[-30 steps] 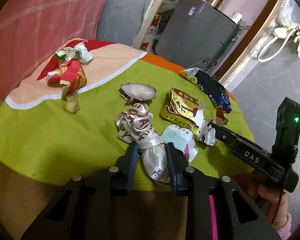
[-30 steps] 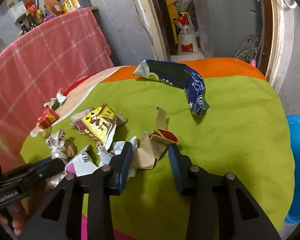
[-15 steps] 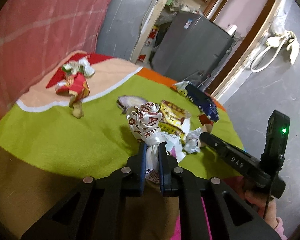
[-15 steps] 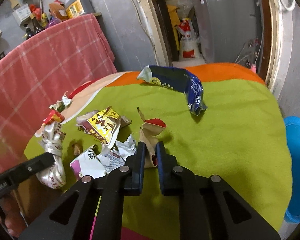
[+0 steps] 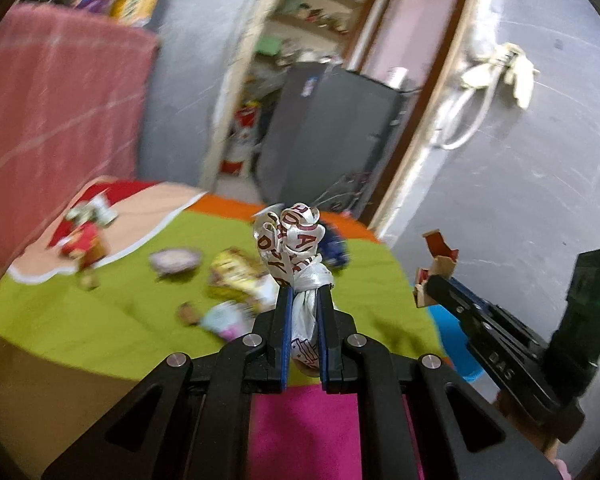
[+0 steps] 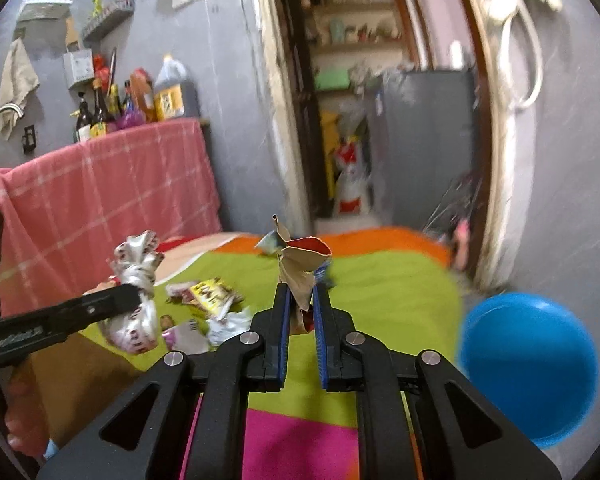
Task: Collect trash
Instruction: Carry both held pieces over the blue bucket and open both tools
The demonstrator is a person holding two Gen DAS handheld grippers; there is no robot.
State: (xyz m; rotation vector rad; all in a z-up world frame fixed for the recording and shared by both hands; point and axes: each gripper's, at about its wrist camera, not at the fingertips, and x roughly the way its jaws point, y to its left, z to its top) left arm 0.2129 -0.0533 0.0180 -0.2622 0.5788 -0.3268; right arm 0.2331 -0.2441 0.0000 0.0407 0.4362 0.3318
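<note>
Both views motion-blurred; litter on the green counter (image 5: 100, 320) is hard to identify.
Left gripper (image 5: 305, 312) jaws pinch a white twisted wrapper (image 5: 296, 248), red lettering, above counter; right gripper (image 6: 300, 308) jaws pinch a torn brown-red carton scrap (image 6: 300, 264), left of the blue basin (image 6: 528, 368).

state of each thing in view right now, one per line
left gripper: shut on white wrapper
white wrapper: lifted off the table
right gripper: shut on torn cardboard
torn cardboard: lifted off the table
yellow packet: lying on the table
blue basin: beside the table, looks empty
</note>
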